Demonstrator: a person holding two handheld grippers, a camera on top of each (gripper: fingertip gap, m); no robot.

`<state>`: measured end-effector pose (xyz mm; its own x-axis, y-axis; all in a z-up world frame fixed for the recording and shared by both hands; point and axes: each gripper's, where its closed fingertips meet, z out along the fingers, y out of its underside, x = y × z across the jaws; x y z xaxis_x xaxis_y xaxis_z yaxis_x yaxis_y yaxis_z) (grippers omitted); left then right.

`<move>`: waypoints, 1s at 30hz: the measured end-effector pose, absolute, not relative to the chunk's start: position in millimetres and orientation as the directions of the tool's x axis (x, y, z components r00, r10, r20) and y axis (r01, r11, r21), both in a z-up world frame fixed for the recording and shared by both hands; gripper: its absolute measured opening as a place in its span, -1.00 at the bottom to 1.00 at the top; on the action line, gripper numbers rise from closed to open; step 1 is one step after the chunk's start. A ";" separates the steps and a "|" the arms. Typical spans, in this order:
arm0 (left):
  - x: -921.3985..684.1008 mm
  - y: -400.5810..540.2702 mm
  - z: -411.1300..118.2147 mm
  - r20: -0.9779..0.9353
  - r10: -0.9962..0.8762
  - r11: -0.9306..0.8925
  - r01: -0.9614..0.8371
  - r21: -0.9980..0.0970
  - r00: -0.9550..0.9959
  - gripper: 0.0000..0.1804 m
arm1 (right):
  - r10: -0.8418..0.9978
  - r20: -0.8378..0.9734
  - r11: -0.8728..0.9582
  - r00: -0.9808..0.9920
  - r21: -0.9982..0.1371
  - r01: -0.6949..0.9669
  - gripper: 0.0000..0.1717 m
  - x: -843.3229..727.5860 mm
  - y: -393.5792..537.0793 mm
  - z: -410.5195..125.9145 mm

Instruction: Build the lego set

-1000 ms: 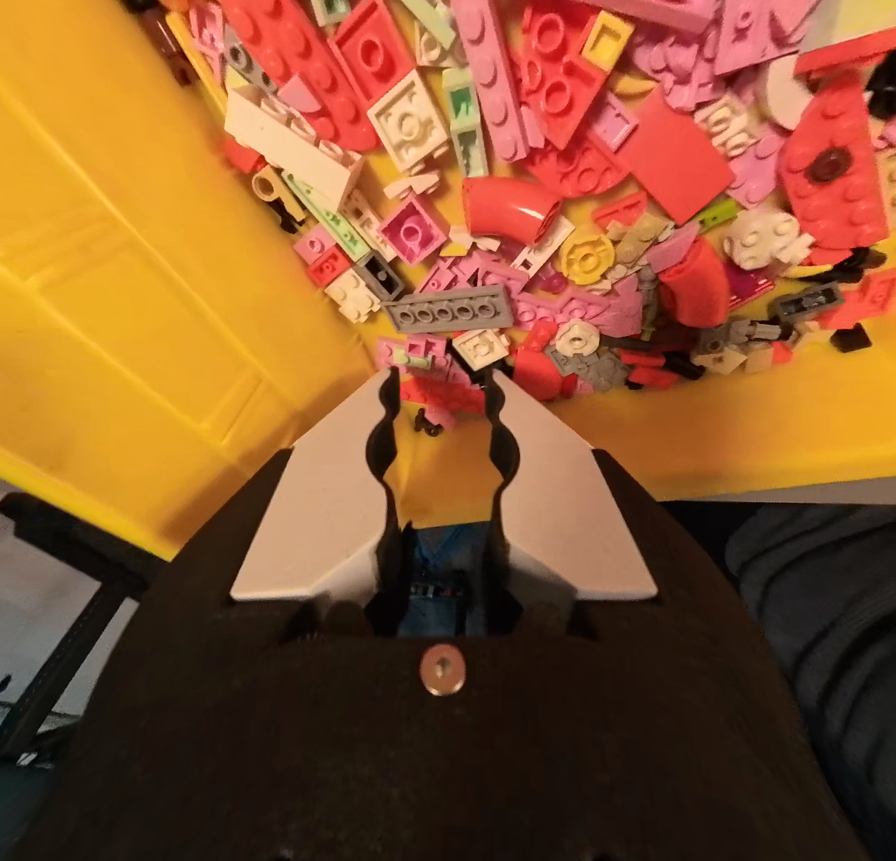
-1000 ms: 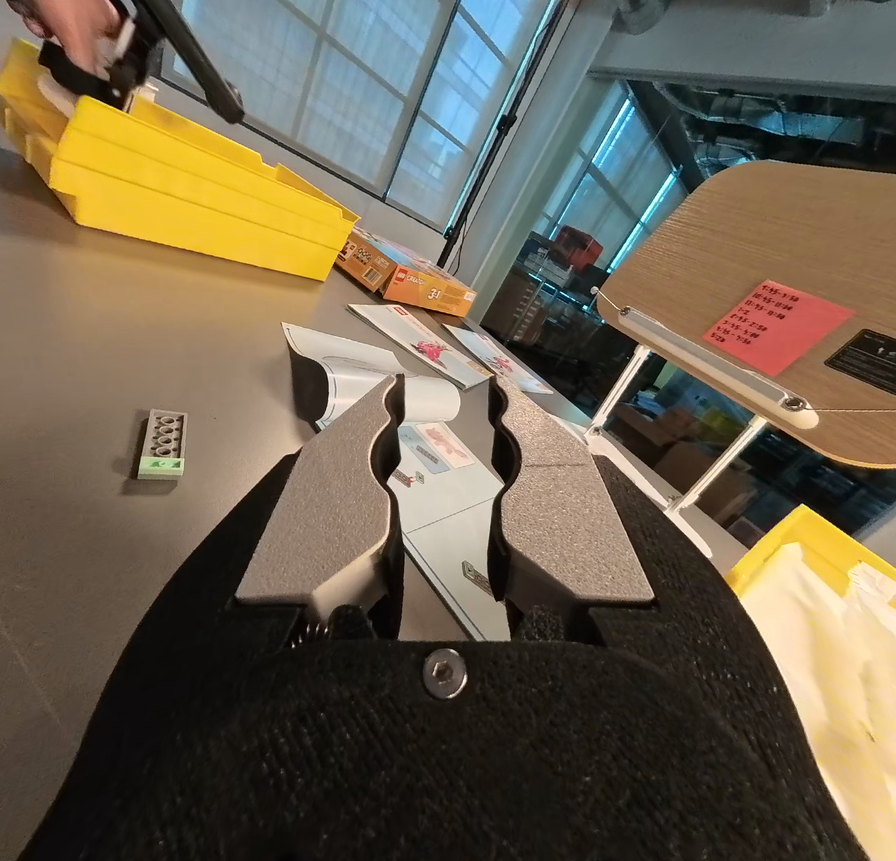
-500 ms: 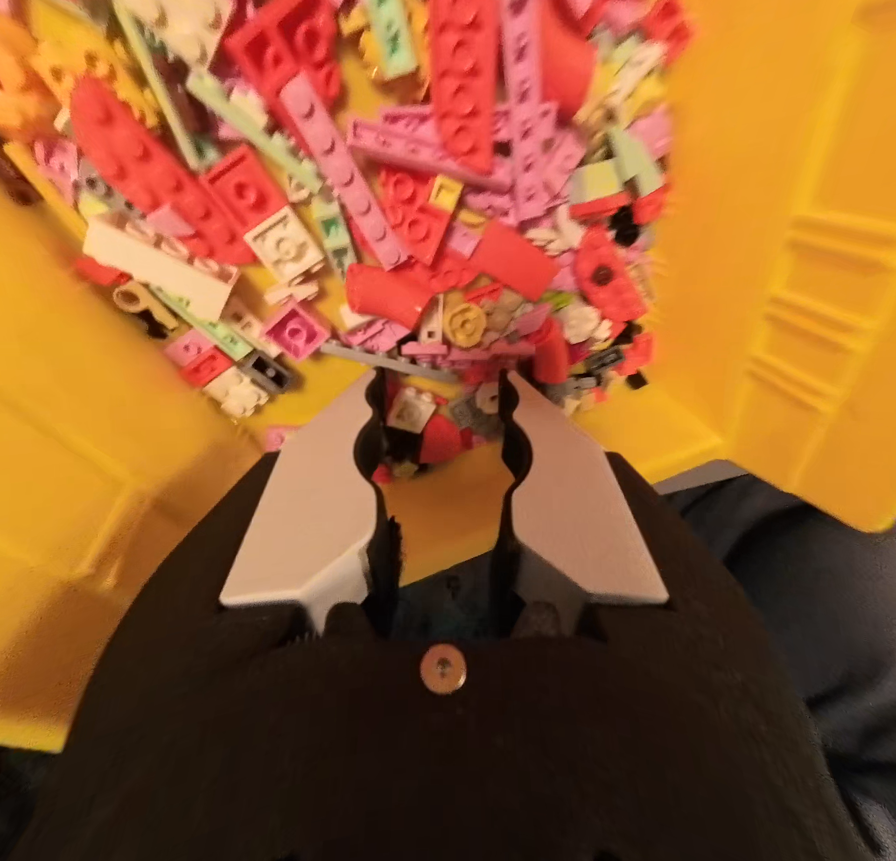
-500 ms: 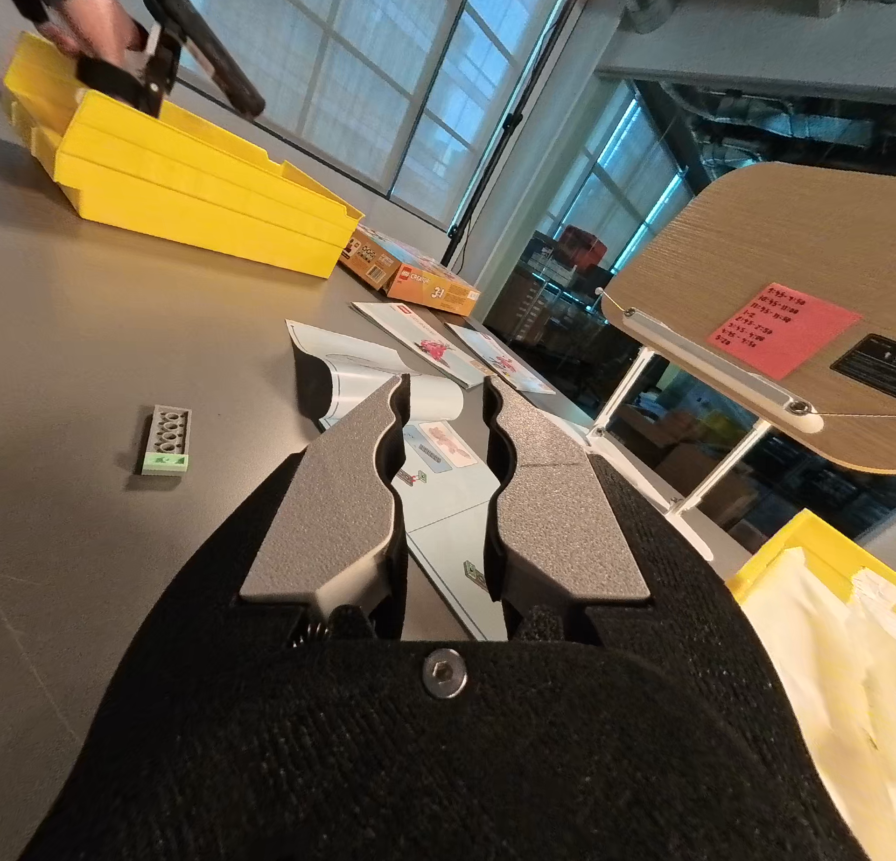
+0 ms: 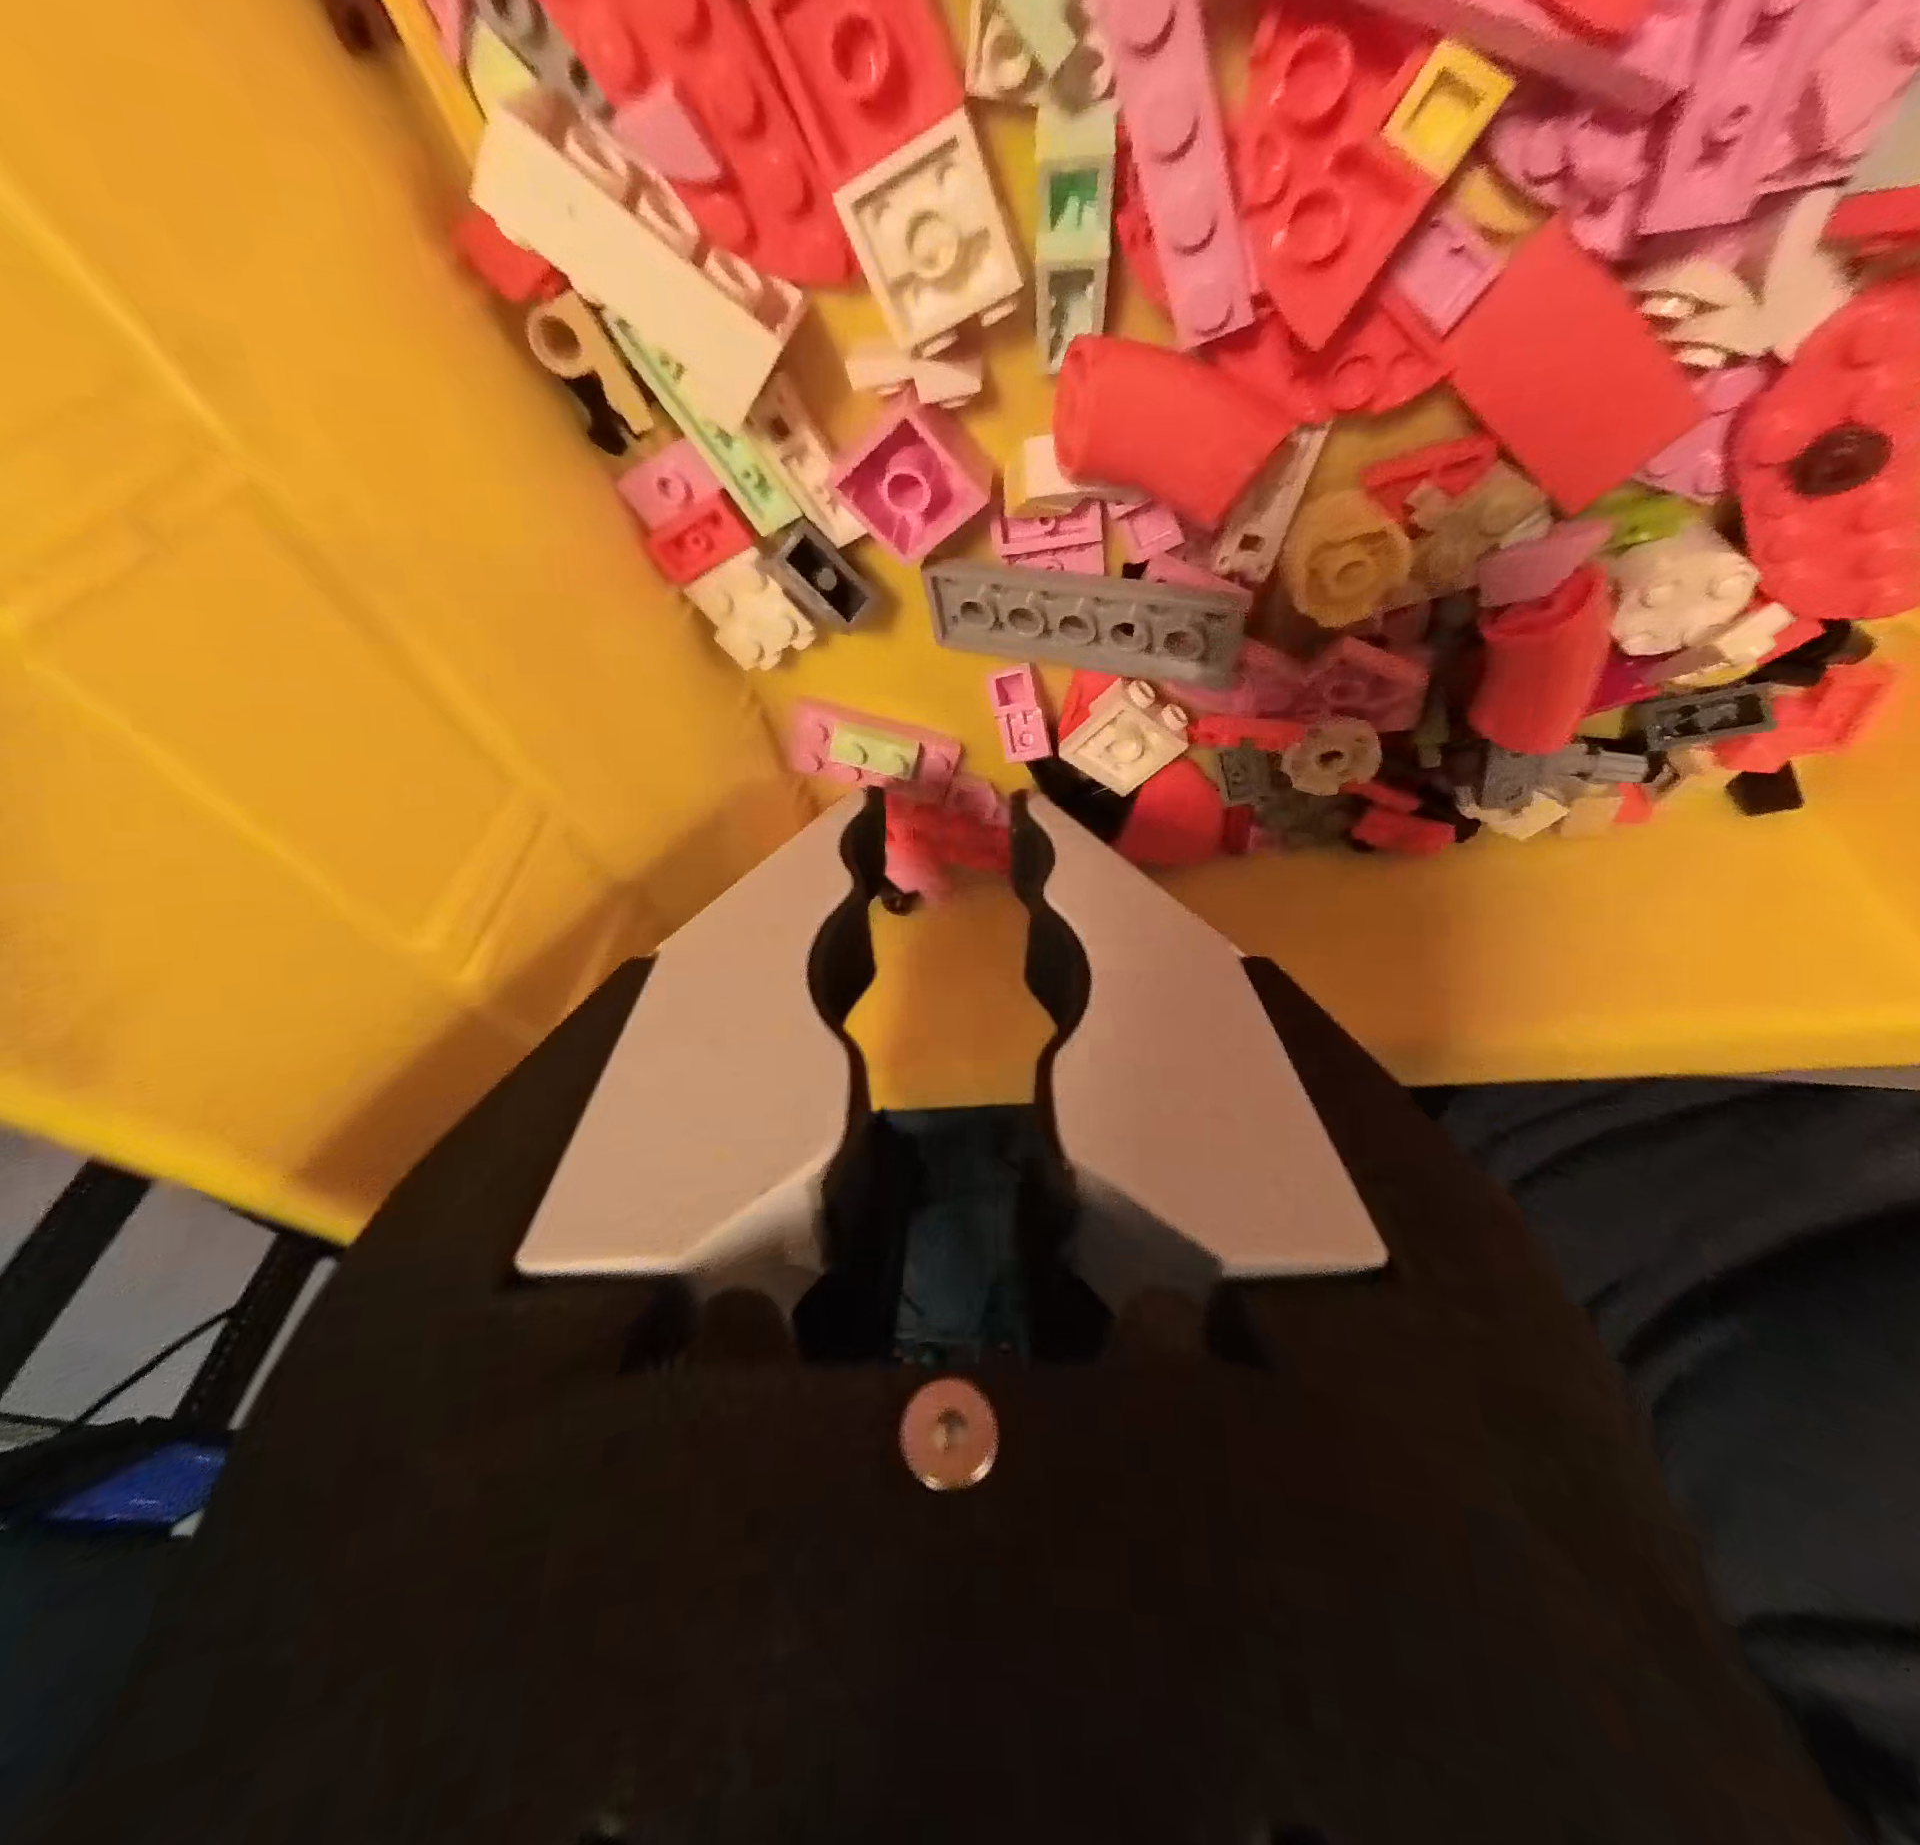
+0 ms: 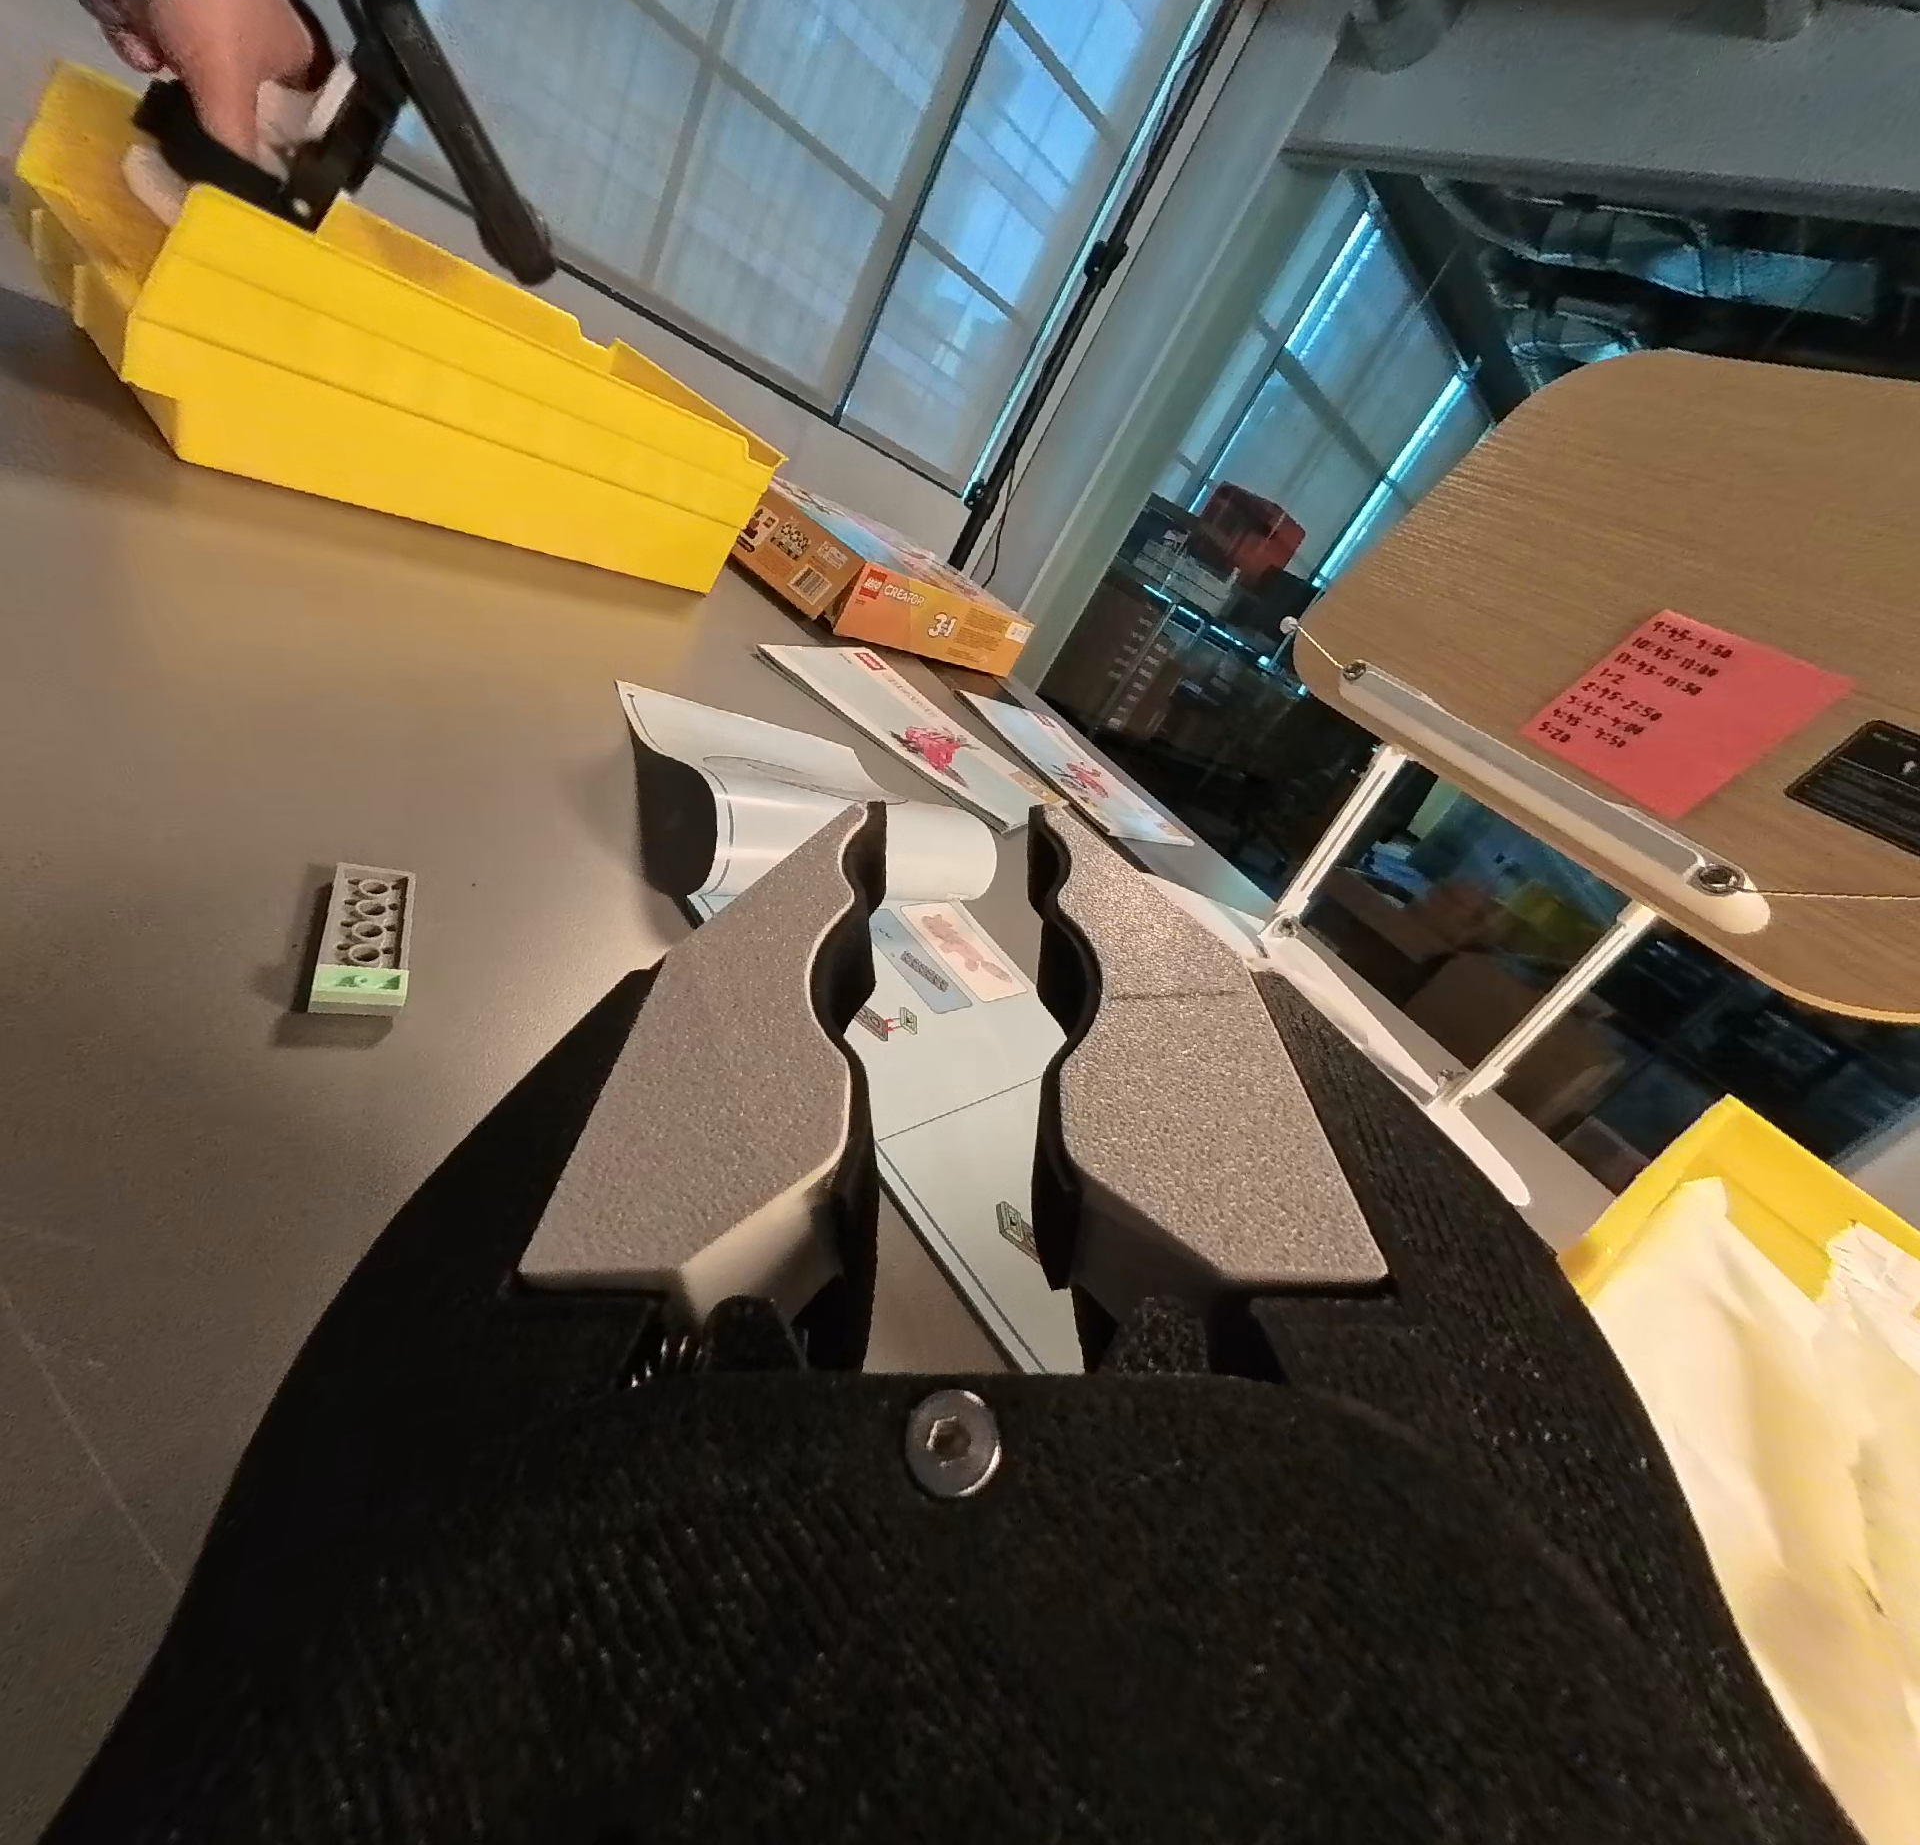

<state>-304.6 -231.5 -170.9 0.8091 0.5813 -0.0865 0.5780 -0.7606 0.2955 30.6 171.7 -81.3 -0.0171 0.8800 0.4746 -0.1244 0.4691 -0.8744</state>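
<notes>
Bricks (image 5: 1299, 237) lay heaped in the yellow bin (image 5: 312, 652), whose walls kept them together. At its 6 o'clock corner the left tool (image 5: 948, 821) stood narrow around a red-pink piece (image 5: 935, 850); whether it pressed, I cannot tell. The right tool (image 6: 956, 839), narrow and empty, hovered over an open booklet (image 6: 935, 1068) on the surface (image 6: 312, 704).

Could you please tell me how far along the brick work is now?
Done: one grey plate with a green piece lies on the table near the open booklet. In hand: the left gripper is in the yellow bin, fingers either side of red and pink pieces; blur hides any grip. The right gripper is open and bare above the booklet. Left: a big brick pile in the bin.
</notes>
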 end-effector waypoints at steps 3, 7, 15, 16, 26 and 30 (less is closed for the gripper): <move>-305.5 -238.3 -178.0 -0.108 0.600 -0.738 0.601 0.307 0.793 -0.67 | 0.880 0.474 0.468 -0.017 -0.875 -0.125 -0.71 30.6 171.6 -81.1; -312.1 -225.2 -178.9 -0.084 0.578 -0.787 0.582 0.206 0.812 -0.70 | 0.879 0.476 0.471 -0.019 -0.873 -0.124 -0.72 30.4 171.0 -81.4; -316.8 -215.5 -178.9 -0.044 0.618 -0.778 0.619 0.108 0.785 -0.66 | 0.878 0.479 0.473 -0.019 -0.872 -0.124 -0.73 30.3 170.6 -81.5; -317.7 -213.9 -178.9 -0.035 0.627 -0.773 0.628 0.093 0.778 -0.66 | 0.878 0.478 0.472 -0.019 -0.873 -0.124 -0.73 30.3 170.6 -81.5; -323.6 -195.7 -179.5 0.037 0.564 -0.823 0.565 -0.056 0.825 -0.59 | 0.876 0.482 0.477 -0.021 -0.871 -0.122 -0.75 29.9 169.9 -82.1; -322.3 -195.4 -179.8 0.028 0.513 -0.855 0.514 -0.063 0.858 -0.56 | 0.875 0.484 0.479 -0.021 -0.870 -0.121 -0.75 29.9 169.7 -82.2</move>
<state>-322.3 -195.4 -179.8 0.8577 0.5134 0.0278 0.5140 -0.8554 -0.0631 29.9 169.7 -82.2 -0.0211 0.8747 0.4842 -0.1211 0.4785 -0.8697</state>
